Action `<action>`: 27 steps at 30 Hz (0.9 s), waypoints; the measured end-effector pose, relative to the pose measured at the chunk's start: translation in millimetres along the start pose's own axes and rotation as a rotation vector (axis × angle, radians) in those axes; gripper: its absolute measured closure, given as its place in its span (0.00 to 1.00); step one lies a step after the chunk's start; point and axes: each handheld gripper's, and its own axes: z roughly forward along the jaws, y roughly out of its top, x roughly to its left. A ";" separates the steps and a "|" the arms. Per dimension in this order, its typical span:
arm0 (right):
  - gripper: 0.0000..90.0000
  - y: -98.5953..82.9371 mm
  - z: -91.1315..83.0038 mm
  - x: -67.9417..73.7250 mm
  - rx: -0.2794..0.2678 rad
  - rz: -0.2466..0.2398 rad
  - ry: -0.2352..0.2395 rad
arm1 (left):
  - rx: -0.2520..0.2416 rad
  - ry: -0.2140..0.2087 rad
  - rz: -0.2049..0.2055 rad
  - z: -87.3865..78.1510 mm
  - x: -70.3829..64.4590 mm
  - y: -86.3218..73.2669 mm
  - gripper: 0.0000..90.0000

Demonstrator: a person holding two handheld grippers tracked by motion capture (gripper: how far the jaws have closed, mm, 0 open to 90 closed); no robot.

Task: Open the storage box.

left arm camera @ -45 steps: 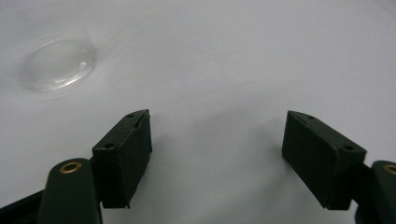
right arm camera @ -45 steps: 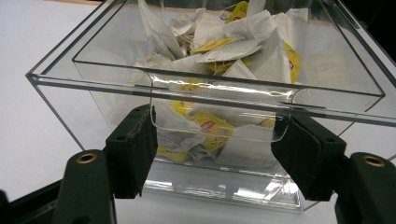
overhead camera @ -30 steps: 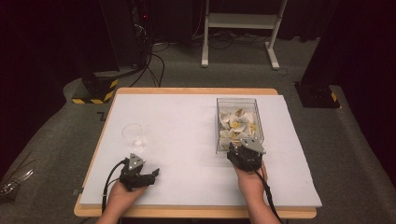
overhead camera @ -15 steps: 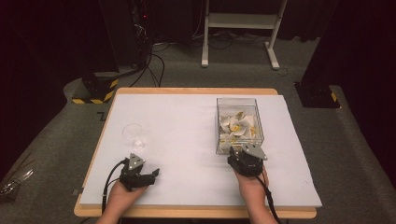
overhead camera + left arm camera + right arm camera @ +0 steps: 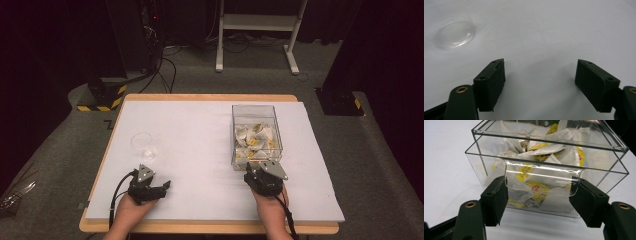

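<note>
High view: clear box point(image 5: 256, 136) of tea bags point(image 5: 254, 141) sits right of centre on the white tabletop point(image 5: 200, 145); right gripper point(image 5: 256, 176) at its near wall, left gripper point(image 5: 159, 187) well apart near a clear lid point(image 5: 141, 140). Left gripper view: fingers point(image 5: 491, 83) wide open, holding nothing, over bare tabletop. Right gripper view: fingers point(image 5: 495, 199) spread wide, flanking the box's curved front lip point(image 5: 541, 178); contact unclear.

In the right gripper view, the far corners of the clear box point(image 5: 549, 157) ahead of the right gripper point(image 5: 541, 197) are cut off by the top edge, and the print on the sachets point(image 5: 536, 187) behind the wall between its jaws is too blurred to read. In the left gripper view, the clear cup point(image 5: 454, 33) up and left of the left gripper point(image 5: 540, 85) is faint; whether it holds anything cannot be told.
</note>
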 end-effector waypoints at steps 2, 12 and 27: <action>0.36 -1.6 -2.3 0.3 -0.003 -0.002 0.001 | 0.000 0.000 0.000 0.0 0.0 0.0 0.27; 0.36 -8.5 -13.5 1.8 -0.004 -0.002 0.003 | 0.000 0.000 0.000 0.0 0.0 0.0 0.27; 0.36 -19.9 -31.8 4.4 -0.010 -0.007 0.005 | 0.000 0.000 -0.001 0.0 -0.1 0.0 0.27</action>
